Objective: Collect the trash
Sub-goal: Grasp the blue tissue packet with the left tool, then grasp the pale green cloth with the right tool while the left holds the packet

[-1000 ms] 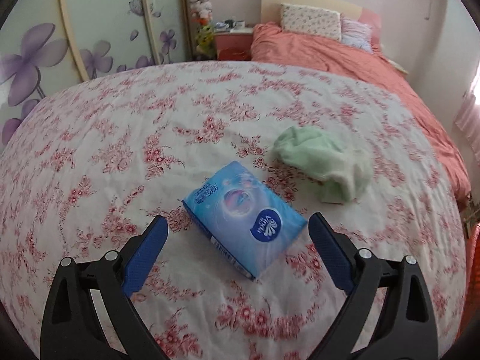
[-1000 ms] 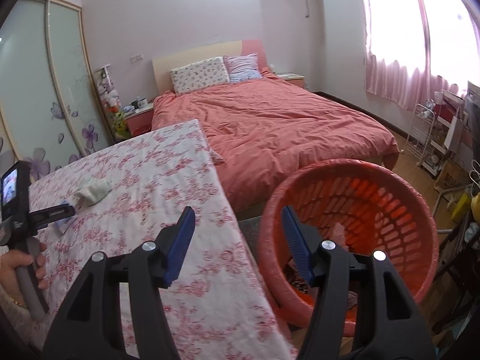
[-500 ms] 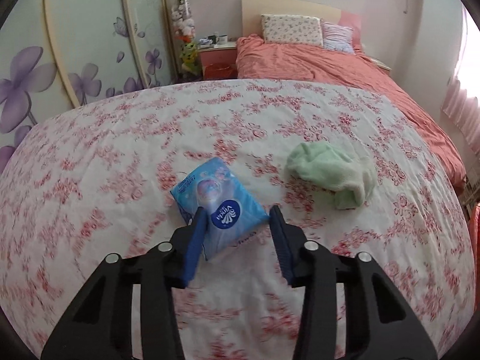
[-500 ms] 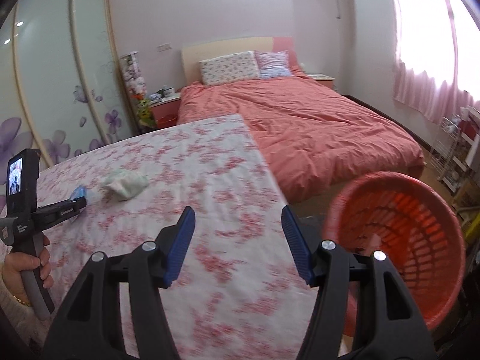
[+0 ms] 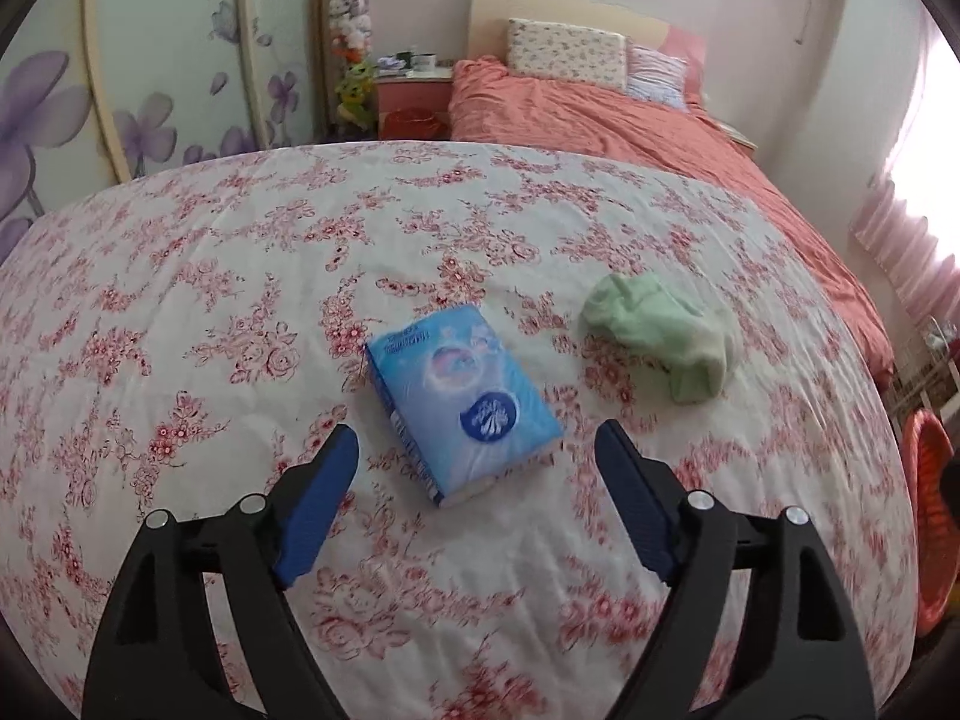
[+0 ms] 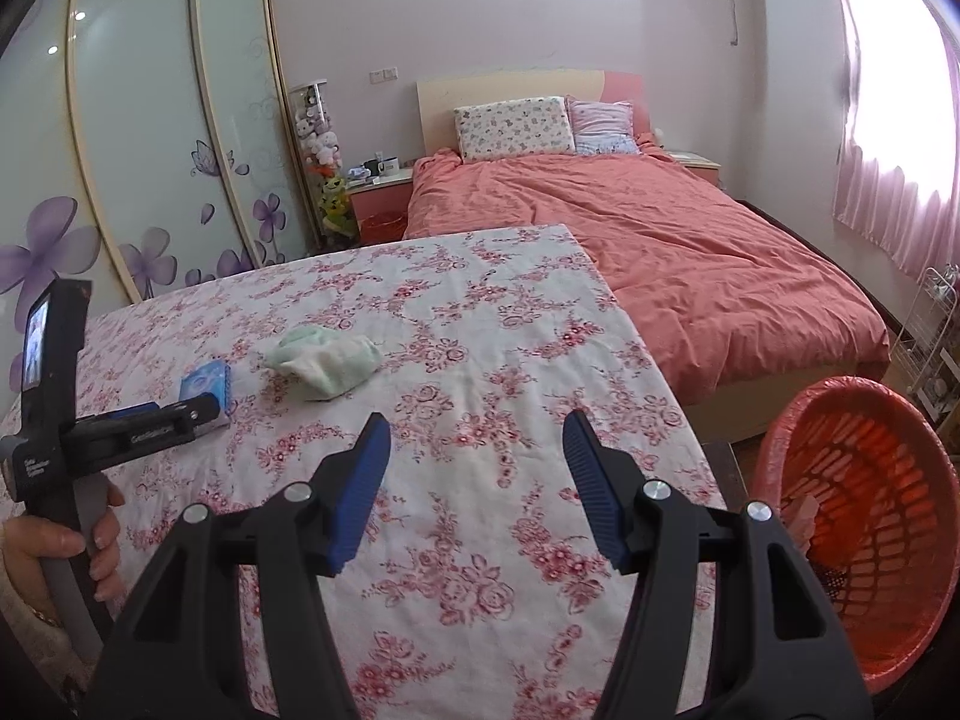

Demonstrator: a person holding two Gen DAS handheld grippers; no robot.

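A blue tissue pack [image 5: 459, 405] lies on the floral tablecloth [image 5: 240, 276], just ahead of my left gripper [image 5: 477, 450], which is open and empty with its fingers either side of the pack's near end. A crumpled green cloth [image 5: 663, 336] lies to the pack's right. In the right wrist view the pack [image 6: 207, 384] and cloth [image 6: 327, 357] lie at left, and the left gripper [image 6: 180, 417] reaches toward the pack. My right gripper [image 6: 477, 438] is open and empty above the table's right part. An orange basket [image 6: 864, 516] stands on the floor at right.
A bed with an orange cover [image 6: 660, 240] stands beyond the table. A wardrobe with purple flowers [image 6: 150, 180] lines the left wall. A wire rack [image 6: 927, 330] stands by the curtained window at far right. The basket's rim also shows in the left wrist view [image 5: 927, 516].
My left gripper closed around the tissue pack half a second ago and has now opened again; the pack stays on the cloth. My right gripper swung left from the basket toward the table.
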